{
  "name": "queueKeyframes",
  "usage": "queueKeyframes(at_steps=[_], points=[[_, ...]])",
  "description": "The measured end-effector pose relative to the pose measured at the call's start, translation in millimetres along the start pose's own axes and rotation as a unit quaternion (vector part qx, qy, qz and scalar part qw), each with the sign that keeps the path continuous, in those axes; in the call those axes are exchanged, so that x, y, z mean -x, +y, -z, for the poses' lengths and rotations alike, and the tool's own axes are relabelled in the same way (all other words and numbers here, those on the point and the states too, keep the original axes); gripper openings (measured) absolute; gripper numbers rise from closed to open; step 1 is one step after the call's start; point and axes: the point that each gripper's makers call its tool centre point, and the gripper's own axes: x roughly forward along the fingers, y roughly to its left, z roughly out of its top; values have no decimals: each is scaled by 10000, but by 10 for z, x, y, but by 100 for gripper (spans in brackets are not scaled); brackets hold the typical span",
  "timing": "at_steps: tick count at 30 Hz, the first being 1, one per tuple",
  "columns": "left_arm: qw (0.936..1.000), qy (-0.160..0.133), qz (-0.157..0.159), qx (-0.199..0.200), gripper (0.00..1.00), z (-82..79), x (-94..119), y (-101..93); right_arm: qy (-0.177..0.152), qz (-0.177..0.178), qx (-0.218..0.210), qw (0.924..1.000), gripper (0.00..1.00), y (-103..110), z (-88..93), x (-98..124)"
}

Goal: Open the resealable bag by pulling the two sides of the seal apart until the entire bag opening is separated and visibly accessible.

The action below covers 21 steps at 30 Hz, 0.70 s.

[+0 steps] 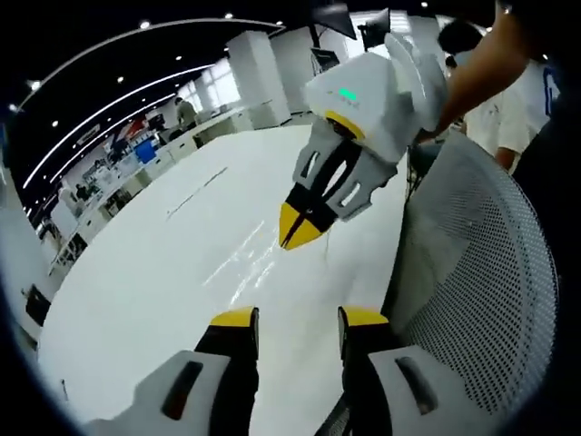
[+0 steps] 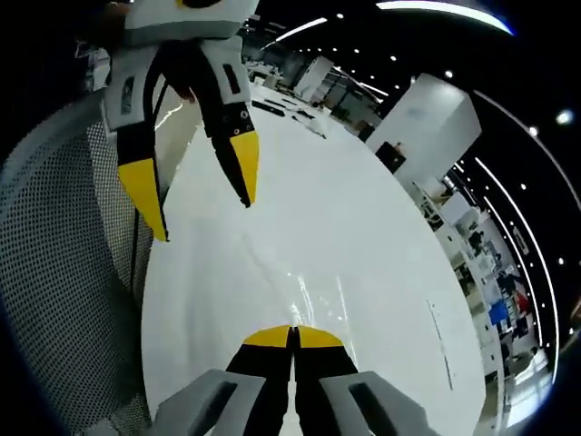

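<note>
The resealable bag point(image 1: 243, 263) is clear film on the white table point(image 1: 136, 300), visible mostly as glossy creases. In the right gripper view those creases of the bag point(image 2: 304, 300) run straight up to my right gripper point(image 2: 292, 338), whose yellow tips are pressed together, apparently on the bag's edge. The same right gripper point(image 1: 298, 232) comes down from the upper right in the left gripper view, tips shut just above the creases. My left gripper point(image 1: 299, 318) is open, nothing between its fingers, a short way from the bag. In the right gripper view it hangs at the upper left, left gripper point(image 2: 195, 186) spread wide.
A grey mesh chair back point(image 1: 472, 272) stands close beside the table, also seen as the chair back point(image 2: 54, 272) at the left. A person's arm point(image 1: 472, 73) holds the right gripper. Desks and office clutter point(image 1: 136, 154) line the far side of the room.
</note>
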Motion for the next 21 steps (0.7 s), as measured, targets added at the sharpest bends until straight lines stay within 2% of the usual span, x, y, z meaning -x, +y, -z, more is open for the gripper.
queueKeyframes(at_steps=[2, 6, 9, 11, 14, 17, 21], points=[[9997, -110, -33, 219, 41, -31, 6, 53, 21, -52, 190, 9998, 0, -23, 38, -27], [9999, 67, -83, 9, 44, 32, -25, 116, 111, -75, 286, 9995, 0, -110, 135, -84], [9999, 55, -52, 93, 48, 36, -37, 133, 101, -103, 301, 9994, 0, -173, 158, -108], [9999, 68, -54, 111, 50, 41, -40, 134, 71, -153, 255, 9995, 0, -207, 175, -128], [9998, 183, -44, 43, 50, 100, -61, 132, -74, -443, -19, 9990, 0, -164, 191, -180], [9993, 364, -67, -109, 50, 182, -82, 137, 34, -414, 9, 9991, 0, -201, 265, -215], [9992, 388, -47, -47, 49, 193, -84, 147, 54, -408, -69, 9991, 0, -252, 305, -238]])
